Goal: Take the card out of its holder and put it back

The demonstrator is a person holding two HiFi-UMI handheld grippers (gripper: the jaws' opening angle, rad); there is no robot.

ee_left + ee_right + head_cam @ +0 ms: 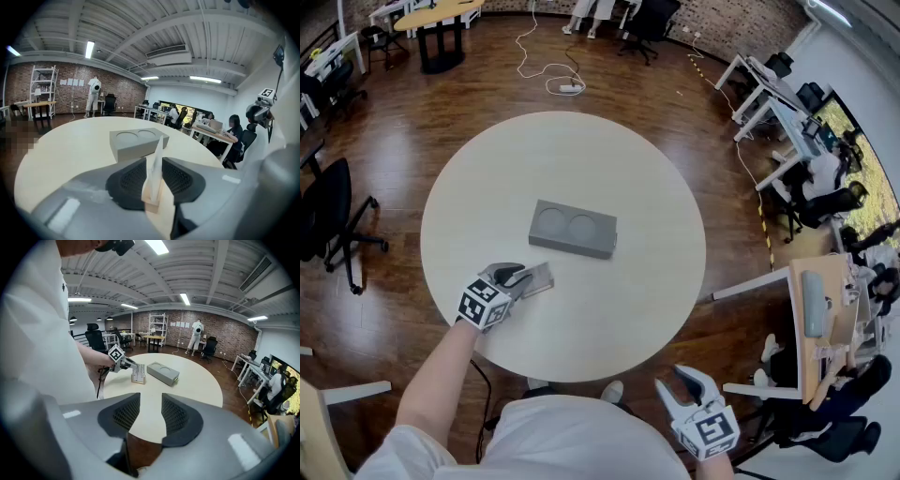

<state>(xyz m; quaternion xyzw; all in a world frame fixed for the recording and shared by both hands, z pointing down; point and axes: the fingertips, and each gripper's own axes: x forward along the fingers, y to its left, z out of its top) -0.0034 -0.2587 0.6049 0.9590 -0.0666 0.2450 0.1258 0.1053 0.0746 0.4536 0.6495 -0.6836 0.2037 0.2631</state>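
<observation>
A pale card (156,157) stands upright in a small wooden holder (151,199) near the front left of the round table (628,309). My left gripper (523,277) has a jaw on each side of the card, and small gaps show between the pads and the card, so it is open. From the right gripper view, the card (138,372) sits in its holder with the left gripper (127,365) at its top edge. My right gripper (686,379) hangs off the table's front edge, open and empty.
A grey block (573,229) with two round recesses lies at the table's middle, just beyond the card. Office chairs (333,220), desks (769,103) and a floor cable (548,70) ring the table. People sit at desks on the right.
</observation>
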